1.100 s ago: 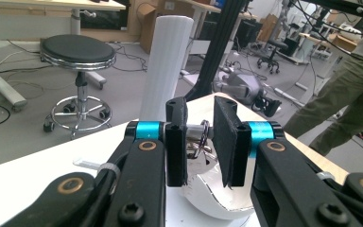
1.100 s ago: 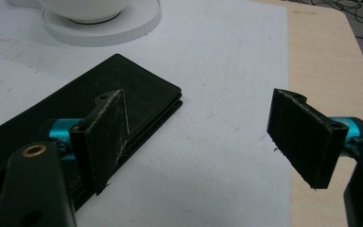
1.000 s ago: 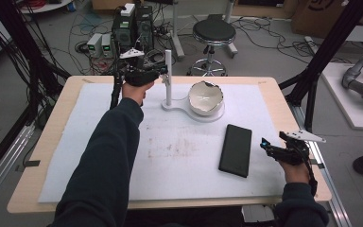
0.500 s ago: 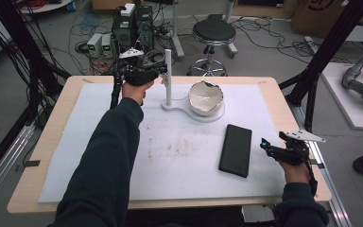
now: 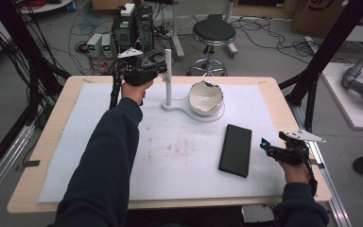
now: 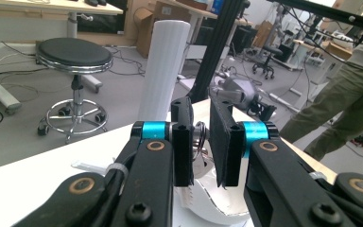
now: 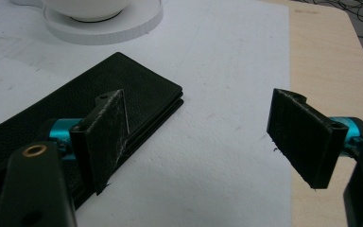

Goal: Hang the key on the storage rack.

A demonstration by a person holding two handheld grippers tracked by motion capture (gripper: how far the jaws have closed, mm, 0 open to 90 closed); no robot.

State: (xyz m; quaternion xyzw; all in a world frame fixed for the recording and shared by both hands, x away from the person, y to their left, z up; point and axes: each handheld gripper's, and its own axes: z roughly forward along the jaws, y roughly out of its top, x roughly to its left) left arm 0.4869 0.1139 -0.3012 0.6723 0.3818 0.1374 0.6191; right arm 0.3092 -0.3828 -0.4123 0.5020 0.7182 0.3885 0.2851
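Observation:
A white stand has an upright post point(image 5: 168, 75) and a round base point(image 5: 216, 117) that carries a white bowl point(image 5: 207, 97). My left gripper point(image 5: 159, 70) is held level at the post's top, just left of it. In the left gripper view the post point(image 6: 165, 66) rises right behind the jaws. My left gripper point(image 6: 201, 142) has just been closing to a narrow gap. A small metal ring point(image 6: 200, 137) shows in that gap; whether the pads press it is unclear. My right gripper point(image 5: 266, 145) rests open beside a flat black case point(image 5: 236, 150), with nothing between the jaws point(image 7: 198, 118).
A white mat point(image 5: 99, 142) covers the wooden table point(image 5: 283, 101). The black case point(image 7: 123, 94) lies under my right gripper's left jaw, with the stand's base point(image 7: 123, 28) beyond it. A stool point(image 5: 212, 33), cables and black frame posts stand past the far edge.

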